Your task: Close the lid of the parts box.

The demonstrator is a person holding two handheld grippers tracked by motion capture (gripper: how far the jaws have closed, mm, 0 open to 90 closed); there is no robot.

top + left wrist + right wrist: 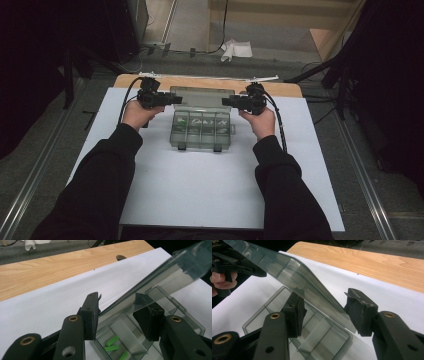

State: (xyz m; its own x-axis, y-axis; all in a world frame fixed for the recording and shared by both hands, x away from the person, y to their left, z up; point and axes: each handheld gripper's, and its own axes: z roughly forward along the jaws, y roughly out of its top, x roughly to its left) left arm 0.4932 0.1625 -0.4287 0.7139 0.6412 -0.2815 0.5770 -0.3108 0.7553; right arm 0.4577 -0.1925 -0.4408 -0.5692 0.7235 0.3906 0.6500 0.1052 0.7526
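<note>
Bench (210, 200): white sheet over a wood top, wood strip (280, 88) showing along the far edge. Grey floor beyond it, with a crumpled white cloth (235, 50) lying there.

Box (201, 131): clear plastic organiser, sits mid-bench toward the far side, between both hands. Dividers split it into a row of compartments; small green pieces (112, 345) lie in the compartments at the left tool's end. Two dark latches on the near edge.

Lid (202, 96): clear, hinged at the far side, raised and tilted up off the box. Each end of it runs between a tool's jaws.

Left tool (176, 100): at the lid's left end, pointing inward. Jaws part-way apart. In the left gripper view the lid edge (150, 280) passes through the gap; the left pad sits close against it, the right pad stands clear behind the plastic. No clamp on it.

Right tool (226, 101): mirror position at the lid's right end. Jaws part-way apart. In the right gripper view the lid (294, 275) slants through the gap, daylight on both sides of the pads. Not clamped either.

Both hands held level, either side of the box.
</note>
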